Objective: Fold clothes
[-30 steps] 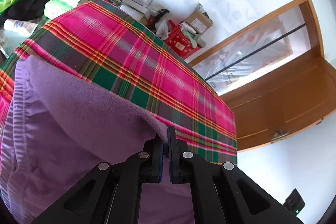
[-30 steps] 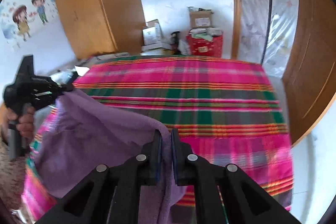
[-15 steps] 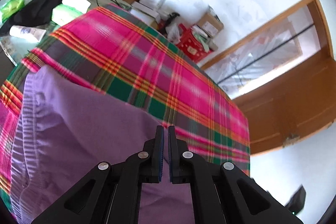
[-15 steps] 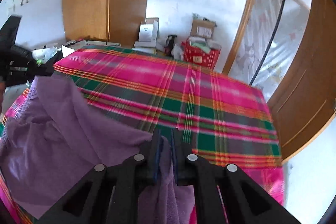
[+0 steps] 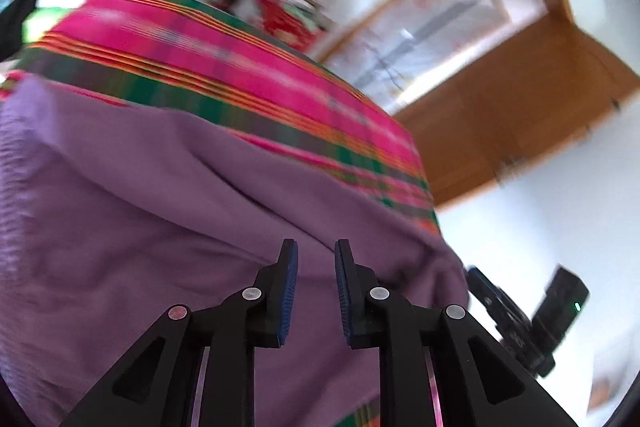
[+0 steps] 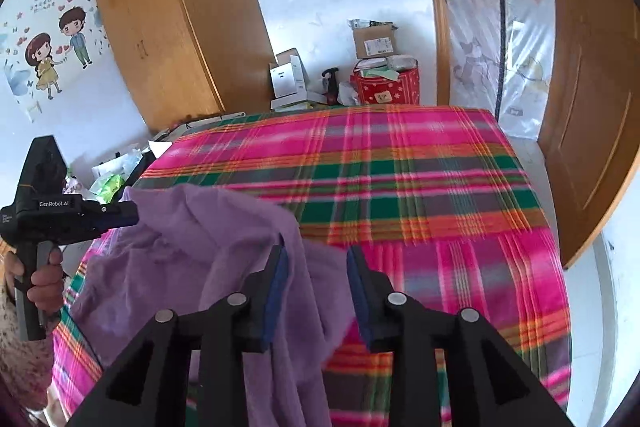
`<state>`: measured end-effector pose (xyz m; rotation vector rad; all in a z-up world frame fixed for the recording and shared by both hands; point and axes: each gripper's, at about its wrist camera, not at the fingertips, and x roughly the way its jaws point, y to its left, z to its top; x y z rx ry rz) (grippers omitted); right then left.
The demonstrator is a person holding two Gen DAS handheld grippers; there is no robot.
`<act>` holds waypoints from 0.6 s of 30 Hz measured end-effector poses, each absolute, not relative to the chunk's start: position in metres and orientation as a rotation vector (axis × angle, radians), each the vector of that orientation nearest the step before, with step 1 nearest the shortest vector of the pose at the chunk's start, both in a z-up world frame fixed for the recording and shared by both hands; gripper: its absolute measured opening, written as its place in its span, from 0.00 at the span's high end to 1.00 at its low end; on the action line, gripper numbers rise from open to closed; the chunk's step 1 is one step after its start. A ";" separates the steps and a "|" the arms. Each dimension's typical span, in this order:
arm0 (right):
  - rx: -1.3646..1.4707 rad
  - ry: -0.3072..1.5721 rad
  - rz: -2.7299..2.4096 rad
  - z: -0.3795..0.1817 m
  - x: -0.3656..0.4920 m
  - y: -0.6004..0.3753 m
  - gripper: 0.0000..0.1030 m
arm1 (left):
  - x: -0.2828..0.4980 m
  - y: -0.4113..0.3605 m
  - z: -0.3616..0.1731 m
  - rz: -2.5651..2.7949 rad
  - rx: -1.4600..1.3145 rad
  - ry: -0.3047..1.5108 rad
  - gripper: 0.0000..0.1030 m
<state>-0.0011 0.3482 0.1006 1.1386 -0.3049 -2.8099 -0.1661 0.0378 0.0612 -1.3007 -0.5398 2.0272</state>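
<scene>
Soft purple fleece garment (image 6: 192, 259) lies rumpled on the pink-and-green plaid tabletop (image 6: 400, 187). Left claw (image 5: 314, 287) and right claw (image 6: 316, 287) both parted, gripping nothing: release judged; regrasping an edge follows.

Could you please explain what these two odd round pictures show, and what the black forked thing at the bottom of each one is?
Each picture comes from a fisheye camera on a hand-held tool; the black fork is its tongs. One view looks along the left tongs, the other along the right tongs. A person's hand grips the left tool's handle. A purple garment lies rumpled on a pink and green plaid cloth covering the surface. Both tongs are open; the garment lies between their fingers, not clamped.
</scene>
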 end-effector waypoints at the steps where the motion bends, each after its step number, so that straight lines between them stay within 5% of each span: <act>1: 1.146 -0.332 -2.805 0.096 0.006 0.352 0.66 | -0.162 0.048 0.060 1.997 -1.300 -0.510 0.59; 18: 1.021 -0.650 -2.585 0.064 0.056 0.371 0.66 | -0.125 0.133 0.040 1.777 -1.328 -0.263 0.53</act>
